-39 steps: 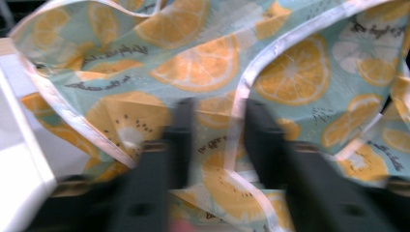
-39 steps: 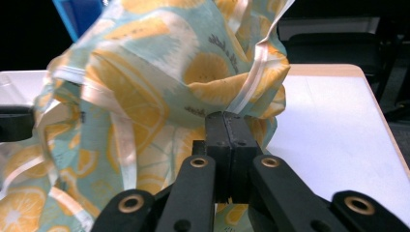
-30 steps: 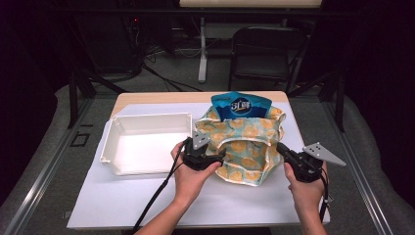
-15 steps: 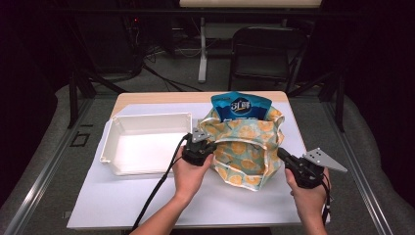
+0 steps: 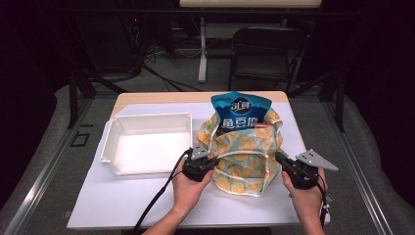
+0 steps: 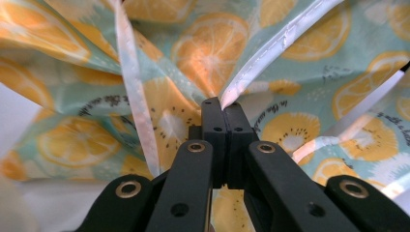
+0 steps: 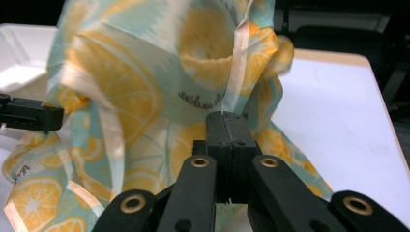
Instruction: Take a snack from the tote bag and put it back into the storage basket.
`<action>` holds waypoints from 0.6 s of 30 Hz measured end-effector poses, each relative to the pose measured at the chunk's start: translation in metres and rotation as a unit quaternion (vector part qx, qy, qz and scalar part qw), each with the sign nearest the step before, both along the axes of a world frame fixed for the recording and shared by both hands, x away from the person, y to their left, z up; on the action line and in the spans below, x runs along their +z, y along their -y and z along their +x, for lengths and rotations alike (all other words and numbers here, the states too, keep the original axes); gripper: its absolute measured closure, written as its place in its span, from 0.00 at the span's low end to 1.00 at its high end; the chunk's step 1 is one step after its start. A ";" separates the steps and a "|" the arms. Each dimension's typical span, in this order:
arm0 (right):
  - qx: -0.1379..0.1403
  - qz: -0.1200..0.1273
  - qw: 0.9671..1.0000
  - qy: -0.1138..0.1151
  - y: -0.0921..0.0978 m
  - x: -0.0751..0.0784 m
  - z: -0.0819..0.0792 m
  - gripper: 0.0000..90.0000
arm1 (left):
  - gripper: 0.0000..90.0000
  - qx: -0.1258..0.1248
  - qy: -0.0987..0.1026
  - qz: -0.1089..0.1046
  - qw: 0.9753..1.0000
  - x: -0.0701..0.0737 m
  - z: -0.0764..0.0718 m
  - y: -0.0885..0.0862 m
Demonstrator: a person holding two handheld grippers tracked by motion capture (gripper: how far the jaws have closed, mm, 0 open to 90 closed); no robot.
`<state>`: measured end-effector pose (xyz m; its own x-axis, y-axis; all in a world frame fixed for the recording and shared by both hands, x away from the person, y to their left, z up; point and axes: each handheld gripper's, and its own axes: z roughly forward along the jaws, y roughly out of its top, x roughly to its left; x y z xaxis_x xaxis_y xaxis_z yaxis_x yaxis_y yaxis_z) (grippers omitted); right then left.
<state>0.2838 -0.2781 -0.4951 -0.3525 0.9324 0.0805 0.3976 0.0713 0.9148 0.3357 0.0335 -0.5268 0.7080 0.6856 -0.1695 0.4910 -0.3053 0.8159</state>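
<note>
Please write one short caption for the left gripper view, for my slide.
Left gripper shut on the pale edge of the lemon-print bag.

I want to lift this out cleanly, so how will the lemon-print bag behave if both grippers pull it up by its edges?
The lemon-print bag is probably floppy: its thin film creases and folds where the left gripper and right gripper pinch its seams. It will likely sag around the blue snack packet standing inside, which looks light, and that packet may tip.

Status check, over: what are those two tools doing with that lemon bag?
Left tool and right tool shut on lemon bag edges. Snack pouch sticks out. White tray beside, apart.
</note>
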 end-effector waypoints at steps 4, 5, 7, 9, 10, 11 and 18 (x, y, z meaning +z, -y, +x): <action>-0.007 -0.008 1.000 -0.027 0.002 -0.009 0.005 1.00 | 1.00 -0.010 -0.010 0.016 1.000 -0.005 0.002 0.006; -0.007 -0.009 0.999 -0.037 0.004 -0.011 0.007 1.00 | 1.00 -0.010 -0.012 0.016 1.000 -0.007 0.003 0.007; -0.011 -0.009 0.999 -0.047 0.005 -0.016 0.010 1.00 | 1.00 -0.008 -0.014 0.019 1.000 -0.010 0.005 0.008; -0.011 -0.013 0.998 -0.058 0.004 -0.022 0.015 1.00 | 1.00 -0.005 -0.017 0.023 1.000 -0.013 0.007 0.009; -0.012 -0.014 0.998 -0.060 0.002 -0.025 0.017 1.00 | 1.00 -0.002 -0.020 0.022 1.000 -0.014 0.008 0.009; -0.013 -0.013 0.998 -0.062 0.002 -0.027 0.019 1.00 | 1.00 -0.002 -0.021 0.023 0.999 -0.015 0.009 0.010; -0.020 0.003 0.999 -0.043 -0.005 -0.024 0.026 1.00 | 1.00 0.008 -0.017 0.010 1.000 -0.012 0.009 0.009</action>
